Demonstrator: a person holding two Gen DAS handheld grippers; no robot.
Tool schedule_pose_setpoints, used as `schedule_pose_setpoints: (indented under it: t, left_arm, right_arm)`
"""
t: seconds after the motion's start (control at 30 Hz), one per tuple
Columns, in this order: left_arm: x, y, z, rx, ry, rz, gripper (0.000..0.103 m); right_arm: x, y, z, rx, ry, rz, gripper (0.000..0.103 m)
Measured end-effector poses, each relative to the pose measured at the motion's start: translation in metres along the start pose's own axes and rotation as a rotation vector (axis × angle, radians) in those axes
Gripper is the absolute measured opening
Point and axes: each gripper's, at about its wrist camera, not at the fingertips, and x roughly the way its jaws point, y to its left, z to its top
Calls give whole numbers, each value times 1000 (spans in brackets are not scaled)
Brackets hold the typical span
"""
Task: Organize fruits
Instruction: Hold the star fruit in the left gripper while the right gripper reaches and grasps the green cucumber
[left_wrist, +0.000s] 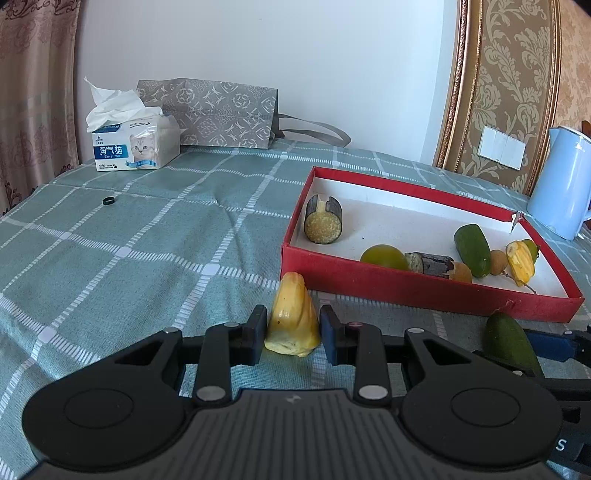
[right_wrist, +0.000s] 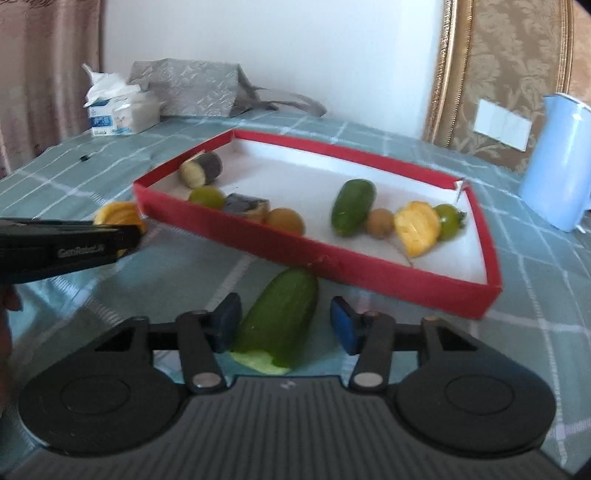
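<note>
both grippers are at the pick-up step, each on 1 fruit lying on the green checked tablecloth (left_wrist: 147, 229) just outside the near wall of the shallow red cardboard tray with a white floor (left_wrist: 424, 291). the left gripper (left_wrist: 293, 334) has its pads pressed on a yellow wedge-shaped jackfruit piece (left_wrist: 293, 321) beside the tray's near left corner, so that piece is gripped. the right gripper (right_wrist: 284, 325) straddles a green cut cucumber-like fruit (right_wrist: 280, 317) in front of the tray's near wall; its left pad touches the skin, the right pad stands clear, so it is not yet clamped. inside the tray already lie 2 dark cane stubs, green and brown round fruits, another green piece and a yellow piece. next, i judge, the right jaws must close fully, then both fruits need lifting over the wall into bare floor.
</note>
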Motion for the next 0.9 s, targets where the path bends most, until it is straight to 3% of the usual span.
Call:
schedule_pose_setpoints:
  t: [0.07, 0.17, 0.23, 0.27, 0.43, 0.53, 0.77, 0.83, 0.87, 0.9]
  left_arm:
    - [0, -1, 0, 2, 0, 1, 31]
    - [0, 0, 0, 1, 0, 1, 31]
    - [0, -1, 0, 3, 0, 2, 31]
    - [0, 0, 0, 3, 0, 2, 31]
    - [0, 0, 0, 2, 0, 1, 31]
    - [0, 0, 0, 2, 1, 1, 31]
    - [0, -1, 0, 4, 0, 3, 31]
    - [0, -1, 0, 2, 0, 2, 31]
    - [0, -1, 0, 3, 0, 2, 31]
    - [0, -1, 0, 3, -1, 2, 31]
  right_arm:
    - [-1, 3, 1, -33, -3, -13, 50]
    - [0, -2, 0, -16, -7, -29, 65]
    - [-2, -9, 0, 19, -6, -9, 62]
    - [-4, -11, 0, 18, -9, 3, 56]
    - [-6, -4, 0, -50, -13, 13, 45]
    - [-1, -10, -1, 1, 6, 24, 60]
    - [-2, -11, -5, 20, -6, 17, 63]
    - [-3, -10, -9, 15, -22, -9, 77]
    - [-3, -11, -9, 17, -14, -25, 89]
    - [-2, -11, -8, 14, -3, -12, 91]
